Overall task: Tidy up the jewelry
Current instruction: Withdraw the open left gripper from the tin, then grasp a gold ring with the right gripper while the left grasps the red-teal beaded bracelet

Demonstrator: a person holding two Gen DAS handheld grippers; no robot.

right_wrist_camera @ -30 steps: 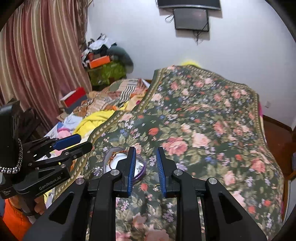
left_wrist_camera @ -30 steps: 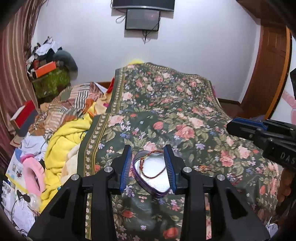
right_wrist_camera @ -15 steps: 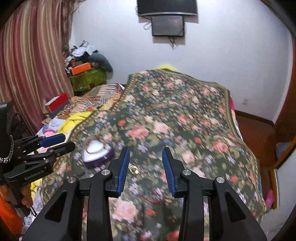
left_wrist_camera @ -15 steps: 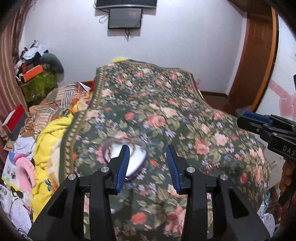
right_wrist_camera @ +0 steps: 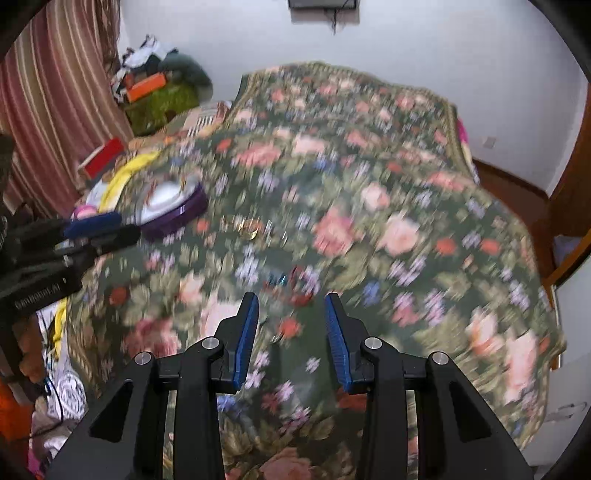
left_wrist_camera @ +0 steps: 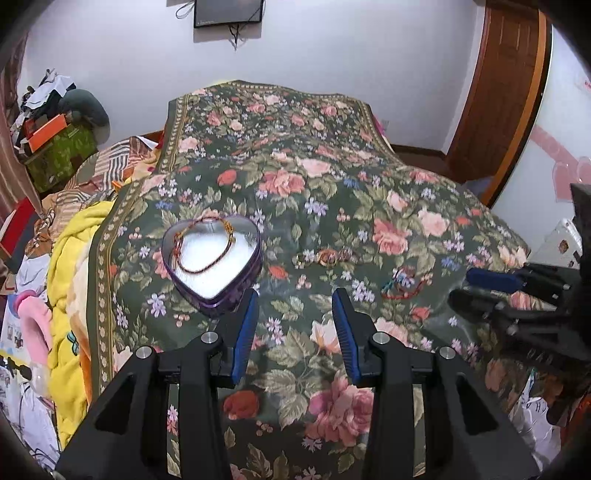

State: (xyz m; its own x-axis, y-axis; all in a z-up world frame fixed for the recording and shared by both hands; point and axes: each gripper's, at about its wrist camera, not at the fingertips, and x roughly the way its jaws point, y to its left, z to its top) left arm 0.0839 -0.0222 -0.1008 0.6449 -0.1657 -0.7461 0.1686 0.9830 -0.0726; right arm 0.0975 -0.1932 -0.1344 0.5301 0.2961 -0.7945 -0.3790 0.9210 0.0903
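A purple heart-shaped tin point(left_wrist_camera: 212, 258) sits open on the floral bedspread point(left_wrist_camera: 332, 184) with a red and gold cord bracelet point(left_wrist_camera: 207, 245) lying inside it. Right of the tin lie gold rings point(left_wrist_camera: 325, 256) and a colourful beaded bracelet point(left_wrist_camera: 402, 284). My left gripper point(left_wrist_camera: 293, 314) hovers open and empty, nearer than the tin and just right of it. My right gripper point(right_wrist_camera: 290, 317) is open and empty, just short of the beaded bracelet point(right_wrist_camera: 295, 282). The right wrist view is motion-blurred; it shows the tin point(right_wrist_camera: 171, 206) and rings point(right_wrist_camera: 247, 227) at the left.
Yellow and striped blankets point(left_wrist_camera: 74, 266) are piled left of the bed. Boxes and clothes point(left_wrist_camera: 55, 140) are stacked in the far left corner by a striped curtain point(right_wrist_camera: 55, 110). A wooden door point(left_wrist_camera: 498, 92) stands at the right, and a screen point(left_wrist_camera: 229, 13) hangs on the far wall.
Both grippers have pulled back from the tin and moved right. The right gripper has opened wider and now faces the beaded bracelet. The cord bracelet stays in the tin.
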